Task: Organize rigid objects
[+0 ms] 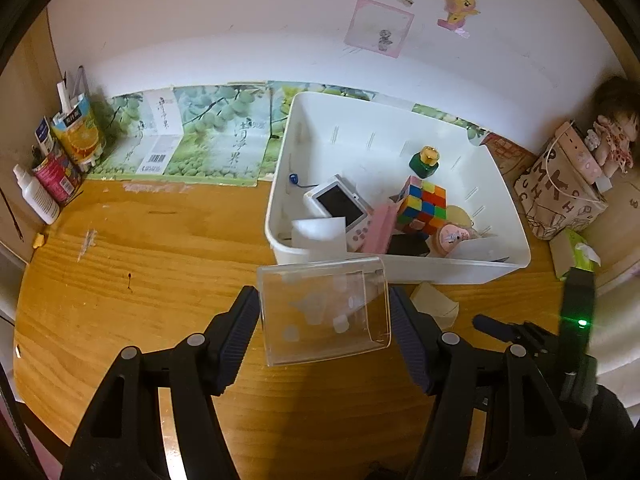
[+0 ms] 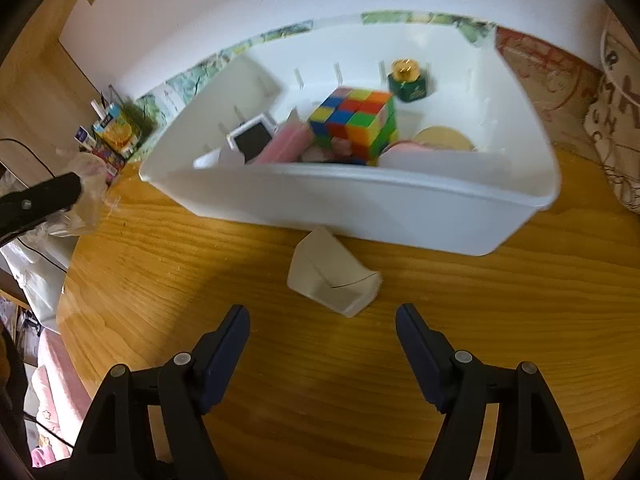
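My left gripper is shut on a clear plastic box and holds it above the wooden table, just in front of the white bin. The bin holds a Rubik's cube, a white handheld device, a green bottle with a gold cap, pink items and white cards. My right gripper is open and empty, low over the table. A white folded paper piece lies just ahead of it, in front of the bin. The left gripper with the clear box shows at the right wrist view's left edge.
A juice carton, tubes and a white bottle stand at the table's far left corner. Green printed sheets lean along the wall. A patterned paper bag, a doll and a tissue pack sit at the right.
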The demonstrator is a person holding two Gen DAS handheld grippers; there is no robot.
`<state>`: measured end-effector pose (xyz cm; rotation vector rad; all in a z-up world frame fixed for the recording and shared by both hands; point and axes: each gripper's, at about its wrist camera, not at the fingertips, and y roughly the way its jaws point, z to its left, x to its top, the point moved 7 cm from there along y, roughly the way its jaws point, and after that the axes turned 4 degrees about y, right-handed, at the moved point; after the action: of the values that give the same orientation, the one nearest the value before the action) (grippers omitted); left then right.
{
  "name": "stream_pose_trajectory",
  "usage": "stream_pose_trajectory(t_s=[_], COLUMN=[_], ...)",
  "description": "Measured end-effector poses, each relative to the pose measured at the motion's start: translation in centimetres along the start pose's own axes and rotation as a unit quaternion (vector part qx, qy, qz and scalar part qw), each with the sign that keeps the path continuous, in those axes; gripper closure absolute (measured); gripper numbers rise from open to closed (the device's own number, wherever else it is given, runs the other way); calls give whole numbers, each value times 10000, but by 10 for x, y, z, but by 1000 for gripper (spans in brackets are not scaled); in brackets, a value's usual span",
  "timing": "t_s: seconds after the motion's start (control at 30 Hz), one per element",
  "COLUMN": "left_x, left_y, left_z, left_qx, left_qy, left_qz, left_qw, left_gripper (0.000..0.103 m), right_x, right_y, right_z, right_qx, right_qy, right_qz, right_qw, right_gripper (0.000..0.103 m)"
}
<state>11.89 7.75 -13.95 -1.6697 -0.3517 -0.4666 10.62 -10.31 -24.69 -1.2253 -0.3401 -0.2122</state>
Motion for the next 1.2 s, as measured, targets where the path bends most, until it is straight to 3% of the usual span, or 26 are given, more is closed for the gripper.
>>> stream_pose_trajectory(t_s=[0.33, 0.67, 0.8, 1.2], left_x=[-5, -3, -1, 14], left_y=[1, -1, -2, 1], left_z=[25, 44, 50, 45], left_qx=[34, 22, 16, -99], left_qy=[50, 300, 394, 903], left_qz=[162, 246, 265, 258], left_qw=[9999, 9992, 9989, 9955], left_gripper=[34, 34, 34, 34], right_x=[0, 3, 6, 2], right_y=[30, 40, 40, 23], right_z=[0, -3, -4, 1], right_qx=[-376, -751, -927, -885], right_qy=[460, 939, 1096, 1442], right_qz=[158, -87, -161, -230], right_qw=[9981, 9927, 9895, 9853], right_gripper=[27, 27, 40, 41])
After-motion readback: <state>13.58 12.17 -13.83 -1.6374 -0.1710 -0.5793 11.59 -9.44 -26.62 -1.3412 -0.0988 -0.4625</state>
